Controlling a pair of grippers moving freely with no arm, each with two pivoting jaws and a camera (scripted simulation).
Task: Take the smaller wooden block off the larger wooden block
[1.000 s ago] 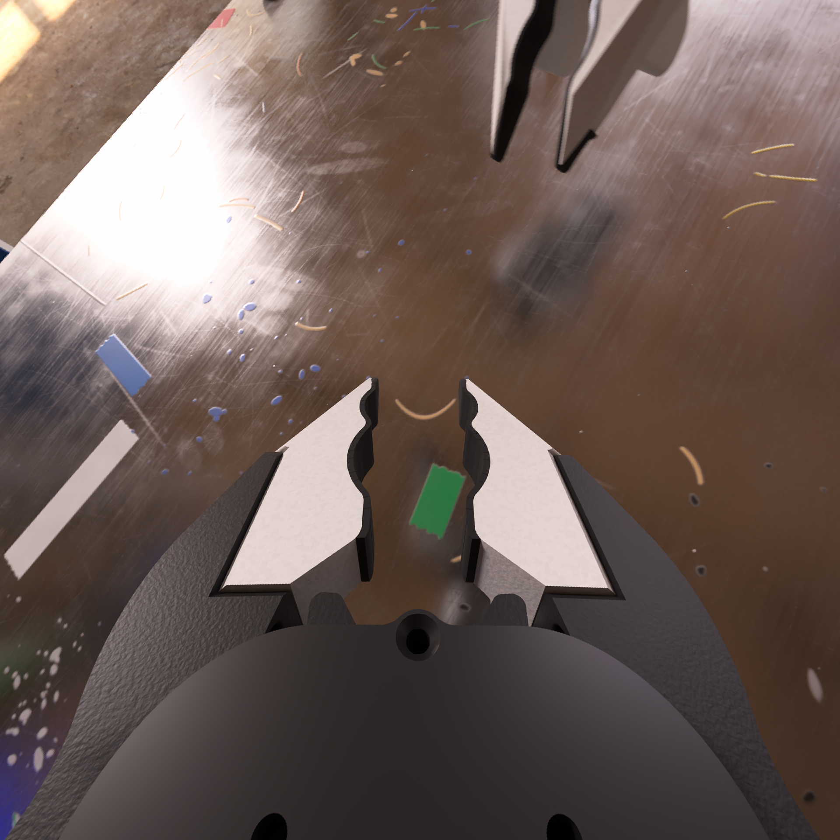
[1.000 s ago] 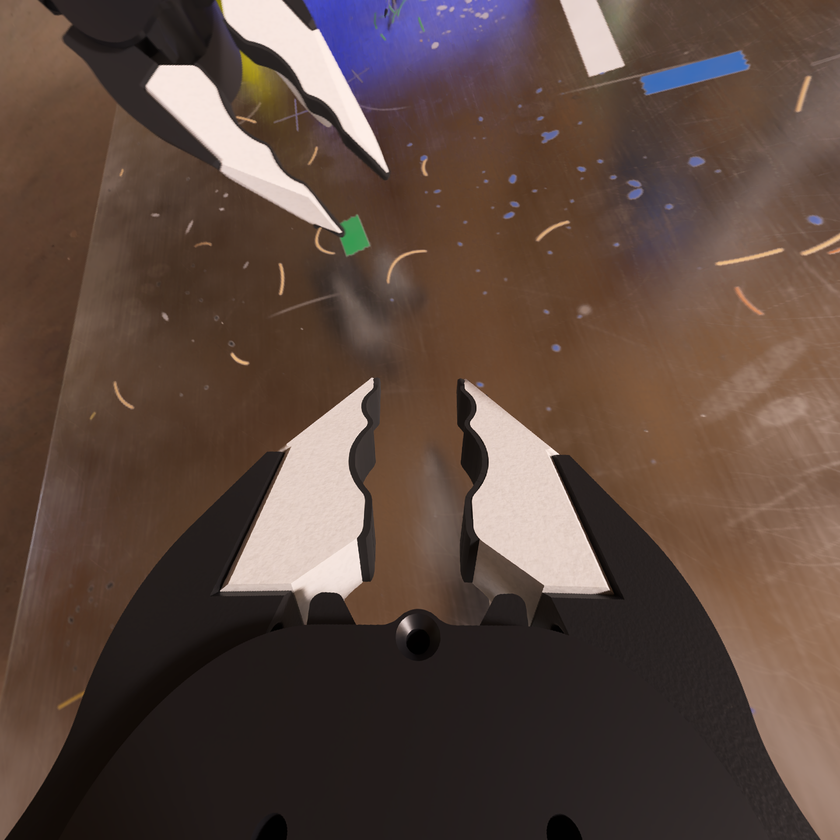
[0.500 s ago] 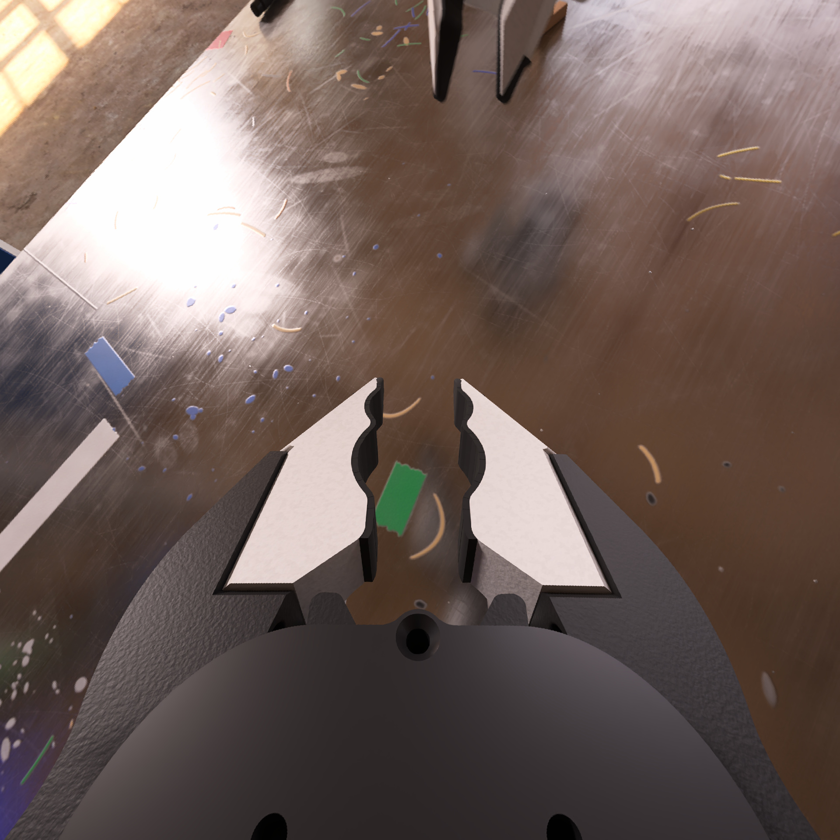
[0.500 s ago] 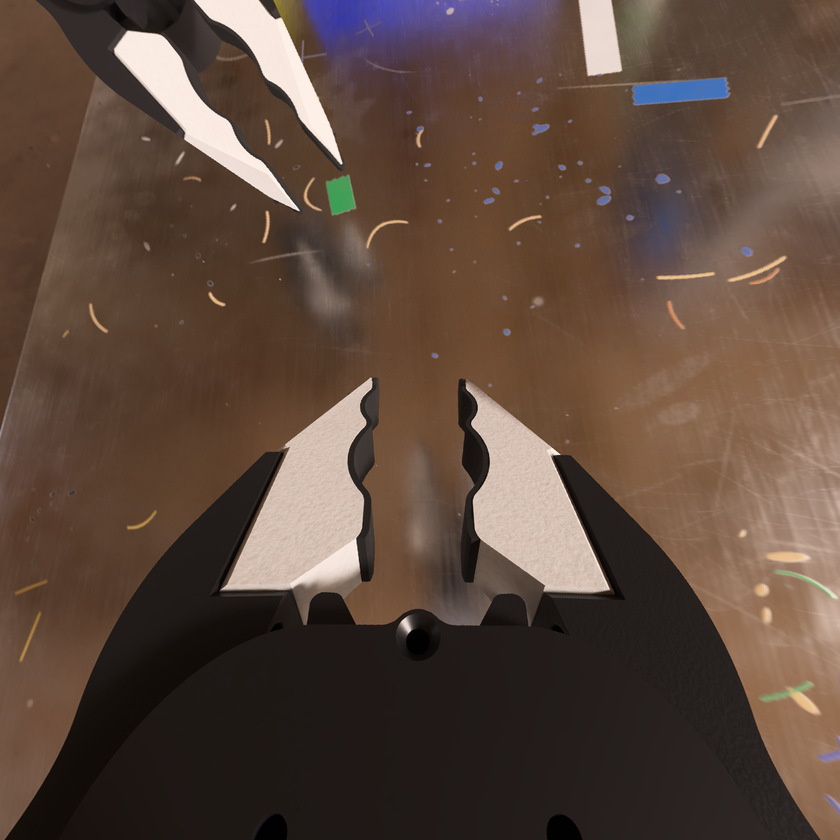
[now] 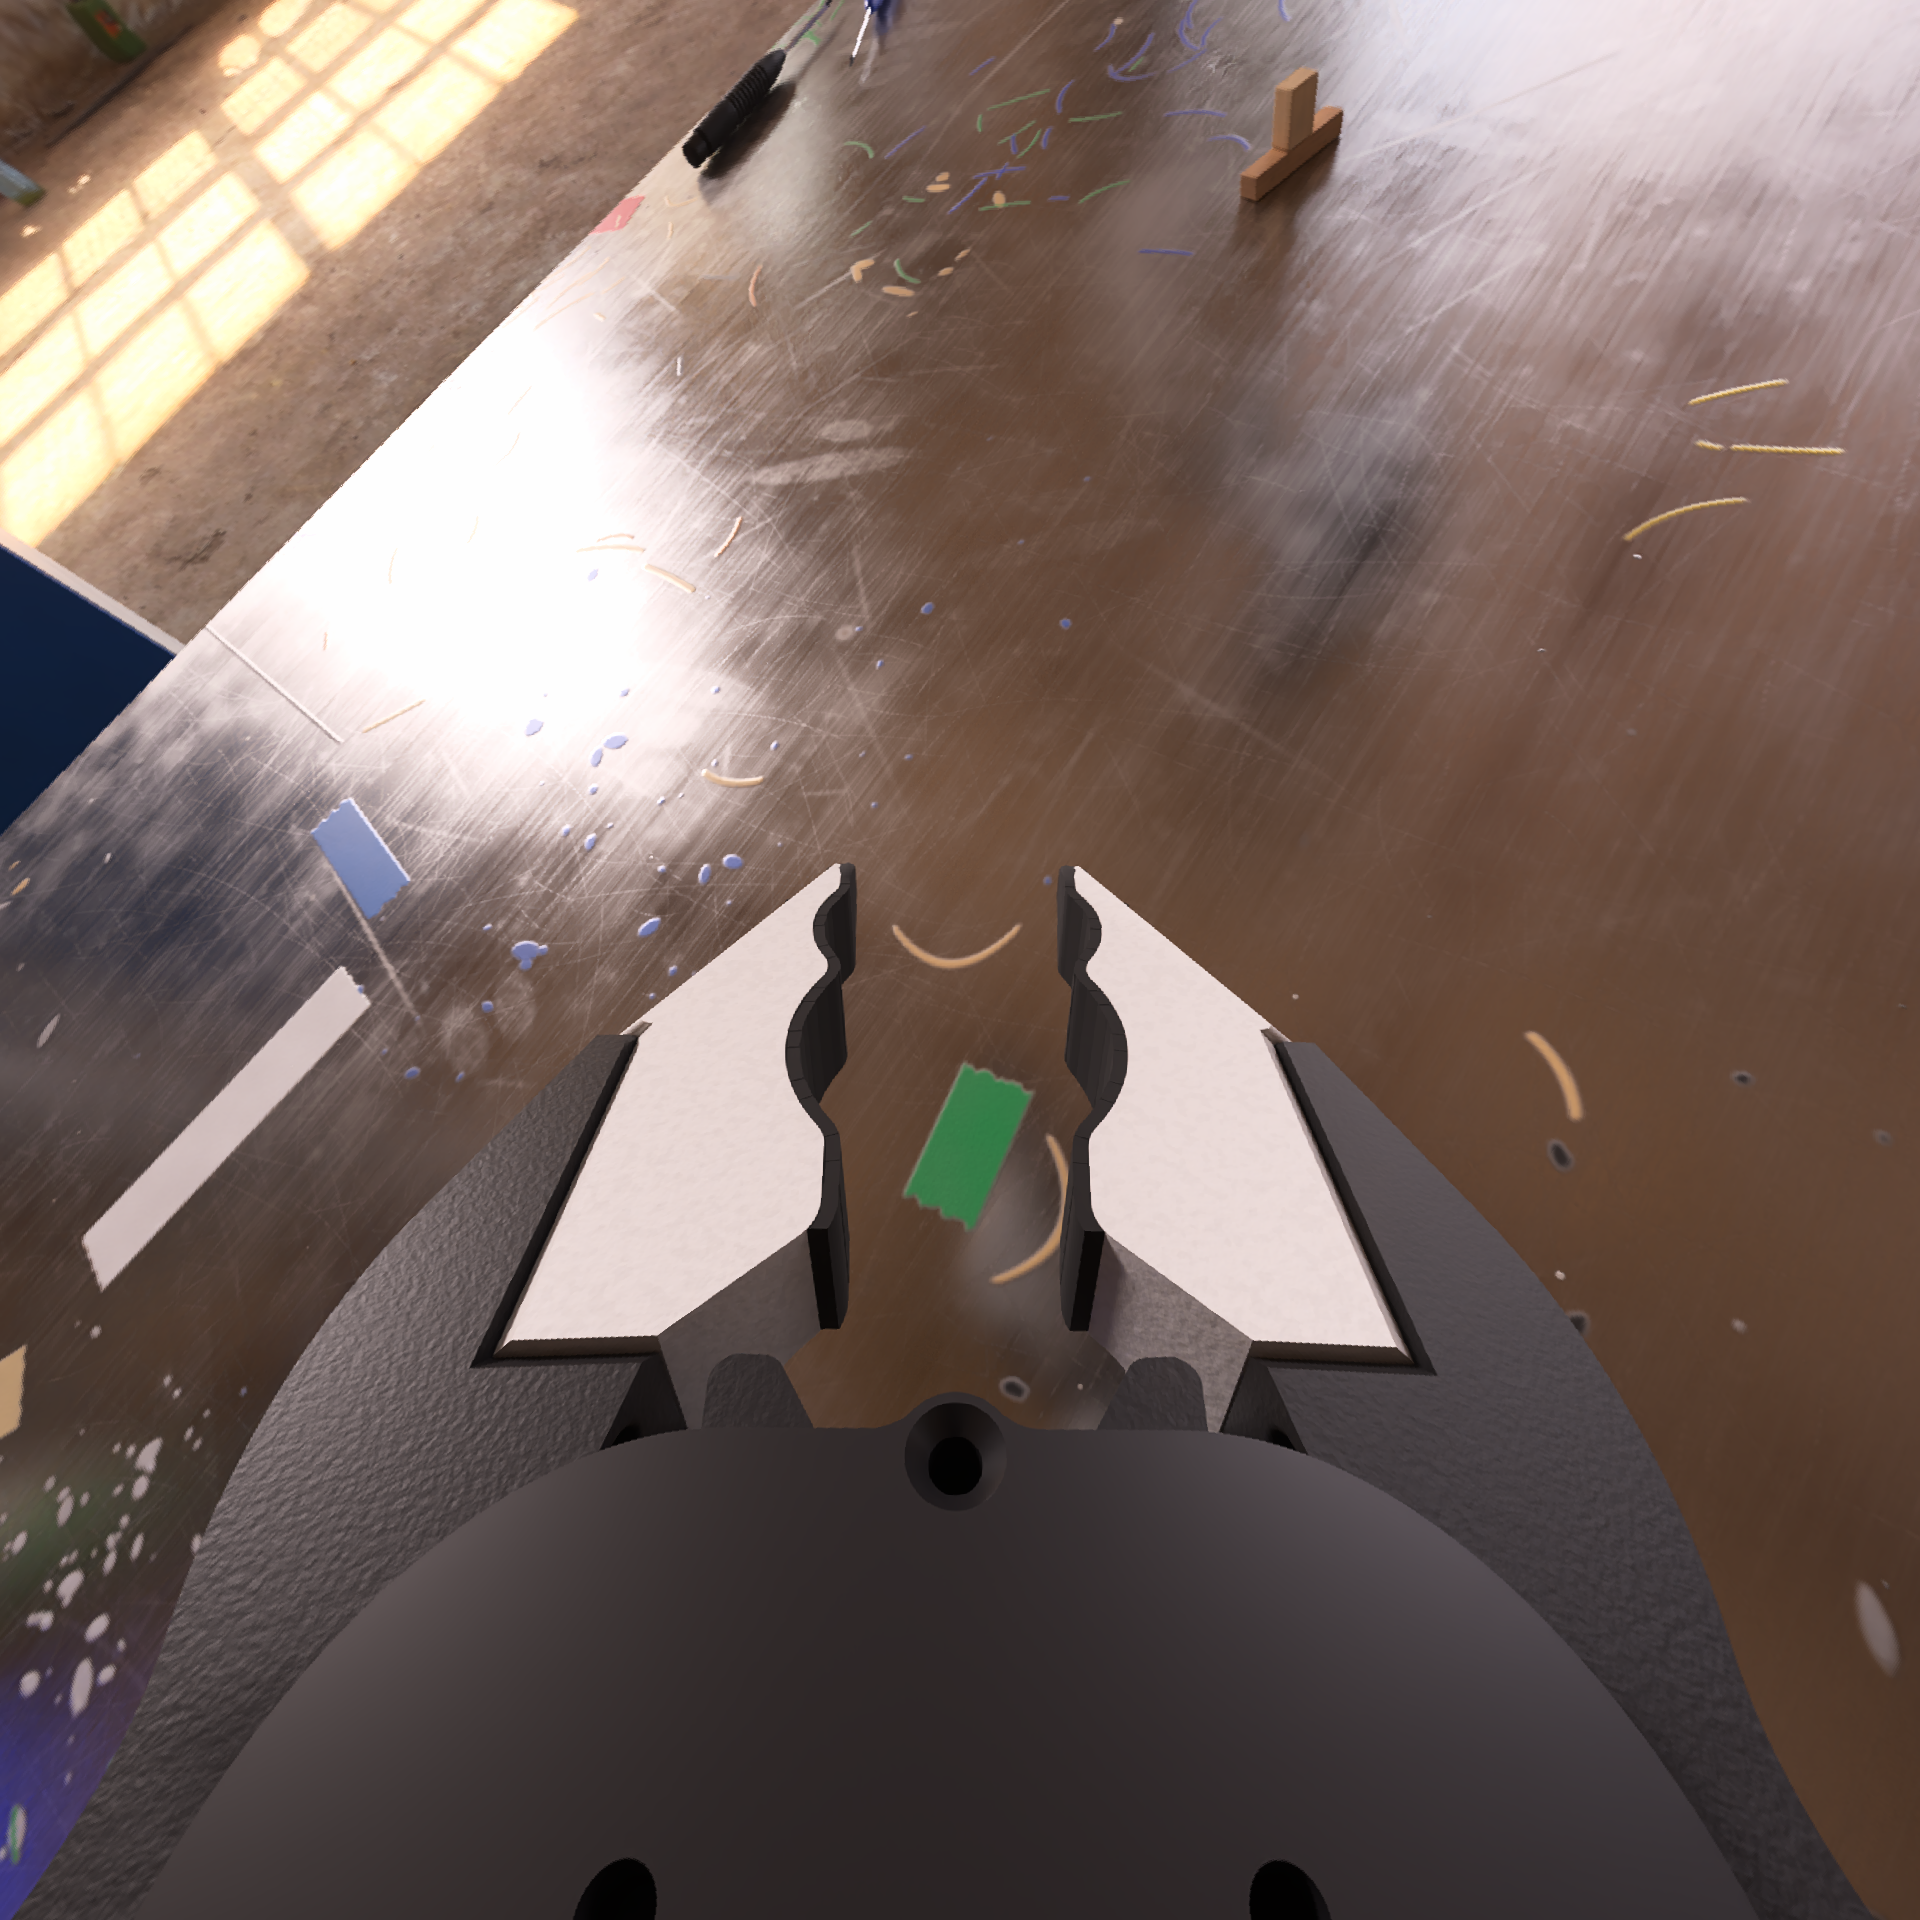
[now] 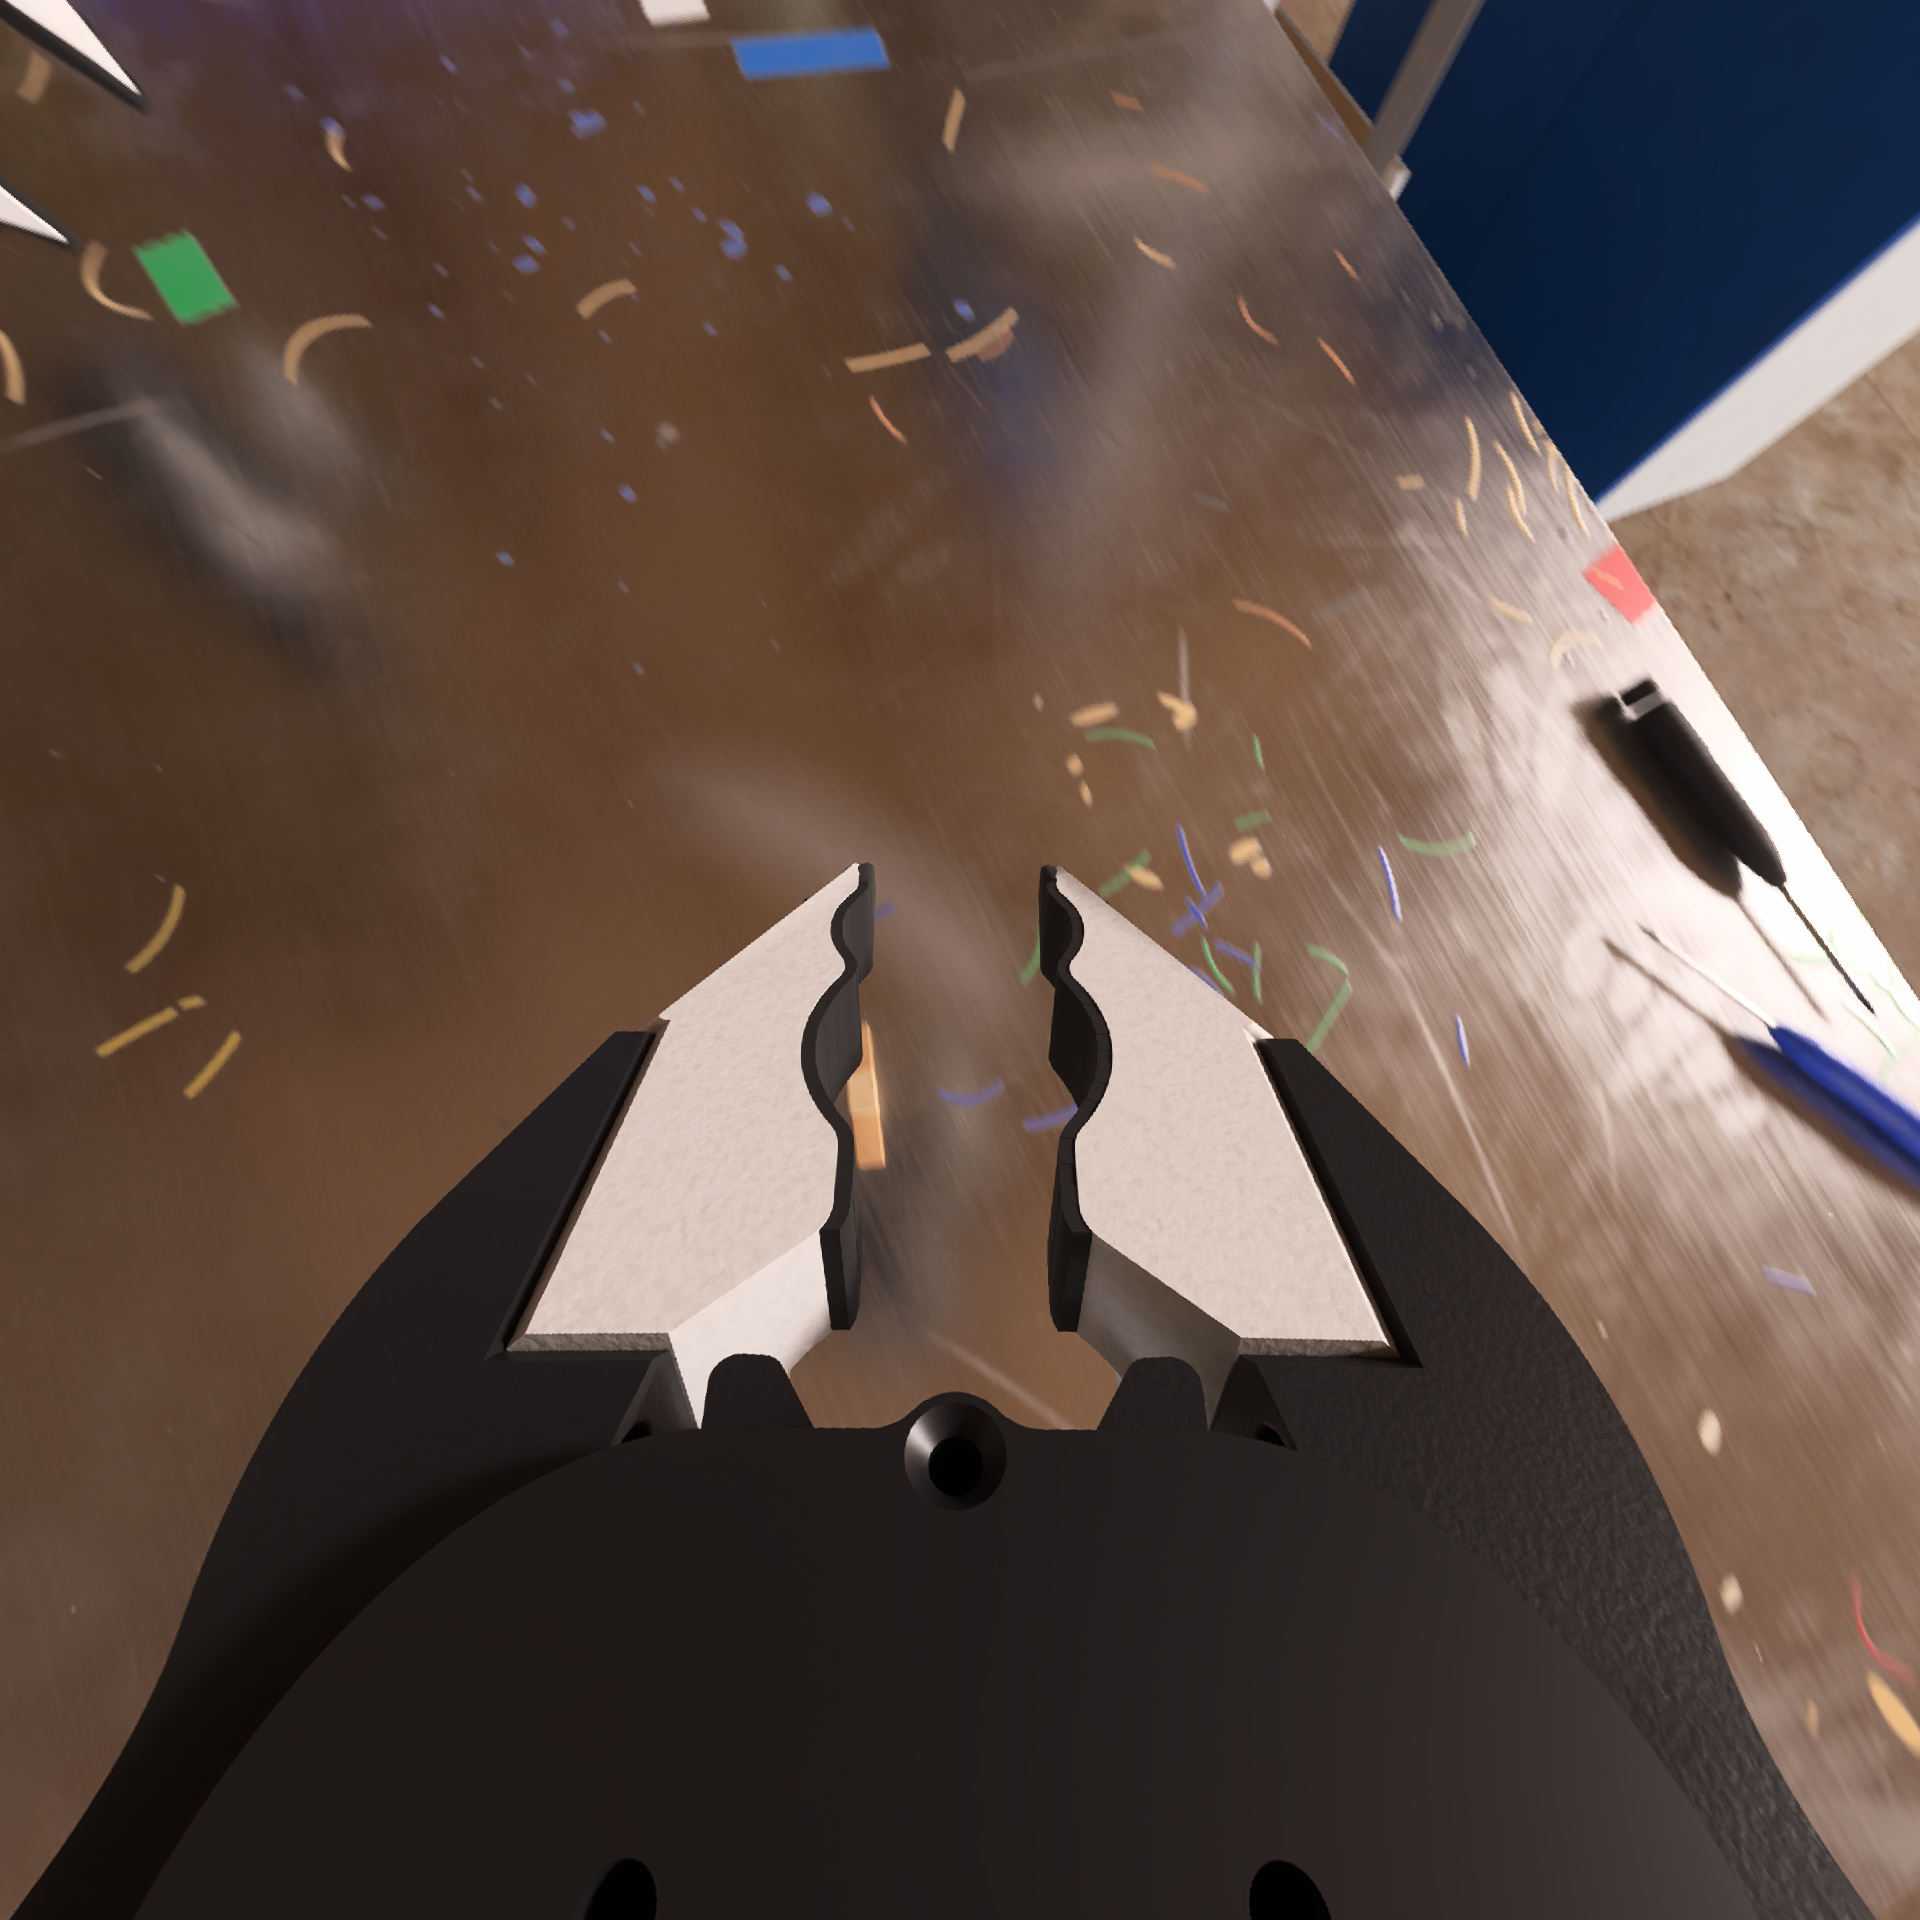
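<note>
In the left wrist view the smaller wooden block (image 5: 1297,102) stands upright on the larger flat wooden block (image 5: 1286,158), far off at the top right of the scratched metal table. My left gripper (image 5: 954,883) is open and empty, well short of them, over a green tape patch (image 5: 966,1143). My right gripper (image 6: 956,883) is open. A wood-coloured sliver (image 6: 864,1103) shows between its fingers, against the left one, and is mostly hidden. The left gripper's fingertips (image 6: 42,220) show at the top left of the right wrist view.
A black-handled tool (image 6: 1673,769) and a blue pen (image 6: 1829,1101) lie near the table's right edge, with a red patch (image 6: 1619,584) beyond. The black tool (image 5: 743,104) also shows in the left wrist view. Blue tape (image 5: 358,857), a white strip (image 5: 223,1127) and shavings litter the table.
The right gripper has left the left wrist view, and the stacked blocks now show there. The right wrist view has swung right, bringing the table edge and tools into sight.
</note>
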